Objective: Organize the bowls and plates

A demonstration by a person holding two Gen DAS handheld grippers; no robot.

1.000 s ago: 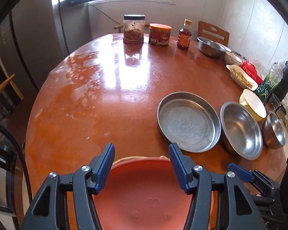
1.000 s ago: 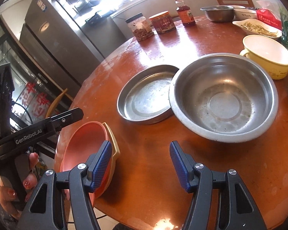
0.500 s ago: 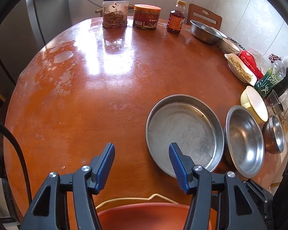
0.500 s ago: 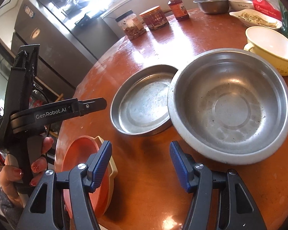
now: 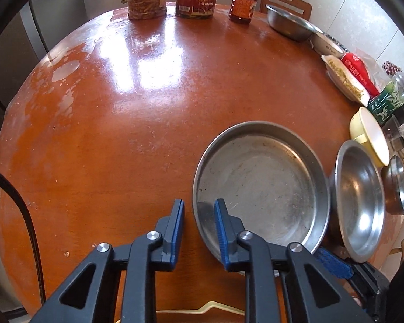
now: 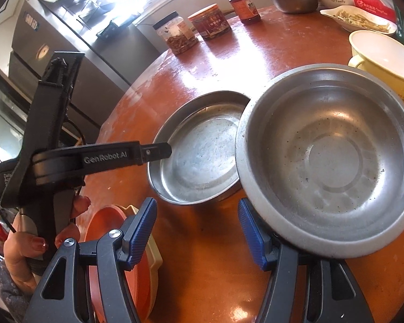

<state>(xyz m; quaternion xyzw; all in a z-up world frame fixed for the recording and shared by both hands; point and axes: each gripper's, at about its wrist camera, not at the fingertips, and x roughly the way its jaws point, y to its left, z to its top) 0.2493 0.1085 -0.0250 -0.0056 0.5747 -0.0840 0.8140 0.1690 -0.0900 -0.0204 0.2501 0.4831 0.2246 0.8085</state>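
While the left gripper (image 5: 198,219) straddles the steel pan's (image 5: 258,188) rim, fingers narrowly apart, the right gripper (image 6: 198,232) gapes beside the steel bowl (image 6: 328,158).

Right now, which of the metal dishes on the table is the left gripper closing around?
The flat-bottomed steel pan: the left gripper straddles its near rim. The round steel bowl beside it and the small steel bowl are untouched.

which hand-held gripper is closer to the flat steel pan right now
Left. The left hand-held gripper straddles the flat steel pan's near rim, jaws narrowed but not closed. The right hand-held gripper, open, sits short of the pan, its right finger by the steel bowl.
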